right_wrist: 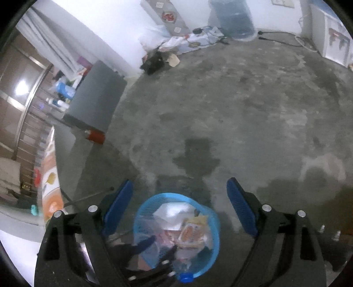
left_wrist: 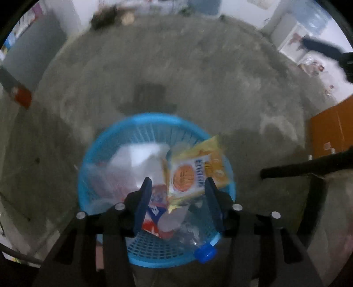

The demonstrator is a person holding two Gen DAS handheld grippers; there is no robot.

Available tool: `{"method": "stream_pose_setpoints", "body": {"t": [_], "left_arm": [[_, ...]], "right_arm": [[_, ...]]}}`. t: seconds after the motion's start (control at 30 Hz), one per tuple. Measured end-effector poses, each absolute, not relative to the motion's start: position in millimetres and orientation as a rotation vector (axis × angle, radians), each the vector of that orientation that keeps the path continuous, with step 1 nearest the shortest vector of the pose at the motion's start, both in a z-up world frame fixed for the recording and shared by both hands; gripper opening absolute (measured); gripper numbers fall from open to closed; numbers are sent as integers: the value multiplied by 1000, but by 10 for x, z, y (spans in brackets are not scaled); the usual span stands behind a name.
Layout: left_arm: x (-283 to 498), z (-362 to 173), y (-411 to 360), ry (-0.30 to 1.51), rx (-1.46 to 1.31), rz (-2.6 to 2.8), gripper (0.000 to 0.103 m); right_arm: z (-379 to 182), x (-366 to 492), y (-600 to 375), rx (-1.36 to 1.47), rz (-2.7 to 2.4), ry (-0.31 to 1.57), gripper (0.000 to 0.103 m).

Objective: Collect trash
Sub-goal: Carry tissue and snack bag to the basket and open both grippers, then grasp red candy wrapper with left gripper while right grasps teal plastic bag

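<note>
Bare concrete floor (right_wrist: 231, 106), patchy and stained, with white walls around it, a grey cabinet (right_wrist: 99, 95) on the left and a big water jug (right_wrist: 235, 19) at the back. A blue mesh basket (left_wrist: 154, 123) sits on the floor, stuffed with trash: a yellow snack wrapper (left_wrist: 194, 170), white paper (left_wrist: 141, 159), and a clear bottle with a blue cap (left_wrist: 205, 252). The left gripper (left_wrist: 177, 183) hangs partly spread right over the basket, pinching nothing. The right gripper (right_wrist: 179, 191) is spread wide and empty, higher up.

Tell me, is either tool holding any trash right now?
No, nothing is held. The left tool stands open over the blue basket, its pads pressing on nothing. The right tool is wide open and empty, higher above that basket.
</note>
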State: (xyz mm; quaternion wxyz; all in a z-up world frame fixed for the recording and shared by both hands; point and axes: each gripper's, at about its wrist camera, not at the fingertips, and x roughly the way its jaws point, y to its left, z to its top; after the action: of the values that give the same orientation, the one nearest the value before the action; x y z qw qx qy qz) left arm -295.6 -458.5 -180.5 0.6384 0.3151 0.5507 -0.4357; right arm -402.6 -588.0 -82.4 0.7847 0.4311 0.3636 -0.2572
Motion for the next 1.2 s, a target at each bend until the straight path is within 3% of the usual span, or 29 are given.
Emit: {"method": "stream_pose_setpoints", "body": {"t": [0.1,0.2,0.43,0.5,0.57,0.63,0.73,0.97,1.03,1.07,1.13,1.17,1.2], "left_arm": [[-2892,-1688,-4416,1289,647,-987,55],[-2996,-1228,-4090,1191,590,-1050,55],[-3013,559,-2794,856,252,-1183,57],[-2785,1014,-2298,715,212,-1062,75],[-2414,1253,-1929,616,218,-862,80],[-1844,1308,-1662,599,236,-678,80],[-609,1125,-1450,721,220,-570,80],[1526,434,-1851,886,355,-359,80],[1871,245,-1781,944,342,-305,73],[2012,148,-1772,959,347,-227,51],[2105,131,-1662,934,286,-206,28],[2126,106,-1617,953,253,-239,5],[2104,104,-1566,941,239,-250,3]], "right_arm": [[-768,-4059,-5922,918,-567,779,83],[-667,-4109,-5912,932,-559,768,83],[-423,-4030,-5640,922,-475,742,83],[-353,-3850,-5460,881,-435,776,83],[-270,-3599,-5245,831,-384,807,83],[-182,-3367,-5079,807,-328,821,83],[5,-2921,-4793,780,-216,813,83],[483,-1990,-4183,632,-35,798,83],[607,-1783,-4058,566,-14,792,85],[653,-1692,-4008,542,-3,790,85],[708,-1557,-3943,512,11,789,85],[732,-1477,-3896,500,26,787,85],[740,-1421,-3859,492,37,787,85]]}}
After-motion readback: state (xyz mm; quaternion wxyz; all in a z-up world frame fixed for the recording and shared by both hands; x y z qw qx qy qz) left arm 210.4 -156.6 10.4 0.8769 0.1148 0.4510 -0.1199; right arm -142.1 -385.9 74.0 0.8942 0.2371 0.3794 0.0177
